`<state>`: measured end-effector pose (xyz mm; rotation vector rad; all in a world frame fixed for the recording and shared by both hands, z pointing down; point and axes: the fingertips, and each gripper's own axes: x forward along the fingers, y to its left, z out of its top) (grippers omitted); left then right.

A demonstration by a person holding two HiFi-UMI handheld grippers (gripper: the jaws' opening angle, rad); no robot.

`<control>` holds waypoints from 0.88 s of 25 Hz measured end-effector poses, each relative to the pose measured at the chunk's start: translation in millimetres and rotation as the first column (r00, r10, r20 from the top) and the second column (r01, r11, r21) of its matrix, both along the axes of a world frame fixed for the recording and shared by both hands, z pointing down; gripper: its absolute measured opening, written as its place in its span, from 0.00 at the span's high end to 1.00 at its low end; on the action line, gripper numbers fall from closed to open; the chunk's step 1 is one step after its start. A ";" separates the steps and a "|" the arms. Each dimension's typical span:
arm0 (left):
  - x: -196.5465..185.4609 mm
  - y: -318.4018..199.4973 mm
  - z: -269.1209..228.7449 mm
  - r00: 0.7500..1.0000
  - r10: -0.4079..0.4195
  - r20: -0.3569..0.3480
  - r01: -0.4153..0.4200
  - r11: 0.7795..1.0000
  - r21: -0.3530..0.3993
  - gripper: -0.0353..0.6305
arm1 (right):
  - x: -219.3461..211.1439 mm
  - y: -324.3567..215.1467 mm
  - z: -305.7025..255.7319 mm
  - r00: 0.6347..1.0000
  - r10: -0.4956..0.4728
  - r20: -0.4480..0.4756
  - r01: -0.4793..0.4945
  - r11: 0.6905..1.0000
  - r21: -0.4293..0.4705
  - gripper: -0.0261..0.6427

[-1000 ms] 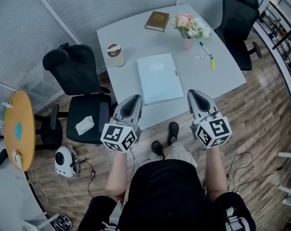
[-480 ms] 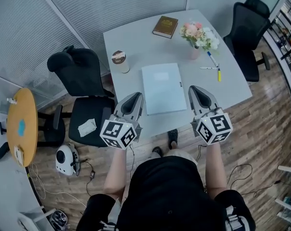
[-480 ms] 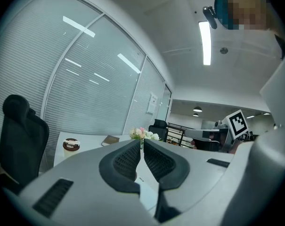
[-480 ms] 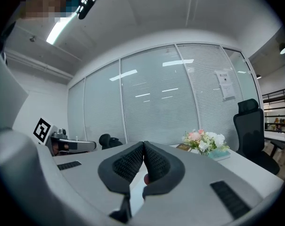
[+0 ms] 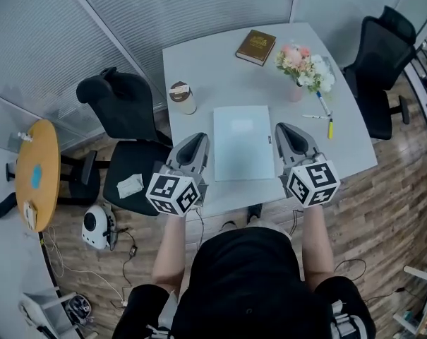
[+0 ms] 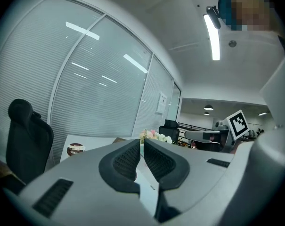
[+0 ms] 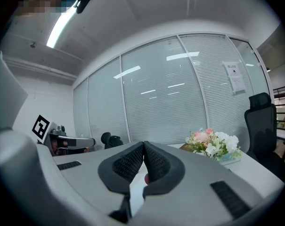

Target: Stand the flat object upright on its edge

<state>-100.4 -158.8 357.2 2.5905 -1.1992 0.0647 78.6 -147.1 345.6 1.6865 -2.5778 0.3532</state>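
Pale grey office surface (image 5: 220, 62) beside slatted glass walls, black swivel chair (image 5: 121, 111) at its left. Flat on it, near the front edge: thin pale-blue rectangular folder (image 5: 243, 141). Flanking the folder, left tongs (image 5: 195, 141) just beside its left edge and right tongs (image 5: 286, 128) just beside its right edge, both closed with pads together, gripping nothing. Farther back: lidded paper coffee cup (image 5: 182, 97), brown hardcover book (image 5: 255, 46), pink-and-white flower bunch (image 5: 305, 66).

Two benches: the white bench (image 5: 213, 62) and, at the left, the round wooden bench (image 5: 37, 179). On the white one lie one pale folder (image 5: 243, 143), one brown book (image 5: 255, 46), one lidded cup (image 5: 182, 97), one vase of flowers (image 5: 306, 66) and three pens (image 5: 331, 128). Two black chairs: the left chair (image 5: 118, 104) and the far right chair (image 5: 382, 41). Two tools: the left tool (image 5: 197, 141) and the right tool (image 5: 284, 129).
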 end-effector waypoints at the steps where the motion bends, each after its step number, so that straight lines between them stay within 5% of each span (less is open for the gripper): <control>1: 1.9 -3.9 3.3 1.000 -0.009 0.001 0.009 1.000 -0.008 0.89 | 2.1 -6.3 3.9 1.000 -0.010 0.002 0.010 1.000 -0.007 0.94; 22: 40.5 -34.0 80.9 0.994 -0.088 0.064 0.098 0.982 -0.164 0.88 | 13.3 -61.3 97.4 0.984 -0.176 0.032 0.178 0.964 -0.196 0.85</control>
